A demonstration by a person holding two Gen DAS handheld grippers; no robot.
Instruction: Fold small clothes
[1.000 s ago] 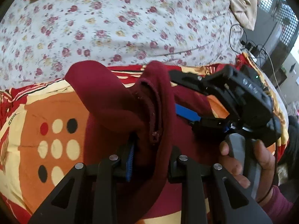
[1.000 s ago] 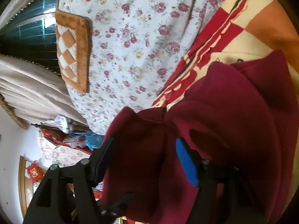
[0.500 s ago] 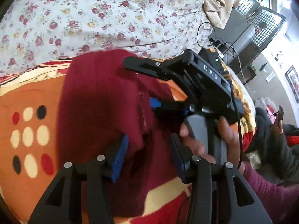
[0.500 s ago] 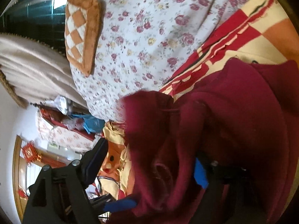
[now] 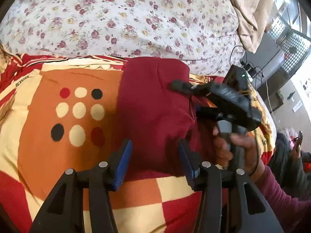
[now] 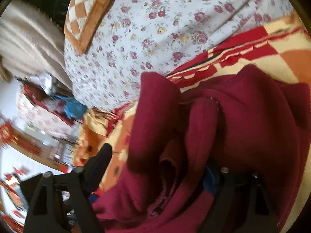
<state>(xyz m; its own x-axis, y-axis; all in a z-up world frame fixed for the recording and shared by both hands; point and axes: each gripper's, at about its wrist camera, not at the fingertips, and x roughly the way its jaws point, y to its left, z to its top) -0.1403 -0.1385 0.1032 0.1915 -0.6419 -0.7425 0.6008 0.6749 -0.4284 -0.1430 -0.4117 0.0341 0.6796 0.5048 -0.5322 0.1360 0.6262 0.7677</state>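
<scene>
Lying folded on one patterned blanket (image 5: 48, 145), one maroon garment (image 5: 153, 106) sits between both grippers' wide-spread, empty jaws.

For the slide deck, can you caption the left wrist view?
Left tongs open over a folded maroon garment on a patterned blanket, with the right tongs at its far edge.

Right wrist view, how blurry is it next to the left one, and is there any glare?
Right wrist view: motion blur smears the room at left, the garment is softly blurred, no strong glare. Left wrist view: garment and blanket are sharp, the right gripper is slightly smeared, and the window is bright. Both bend at the edges.
</scene>
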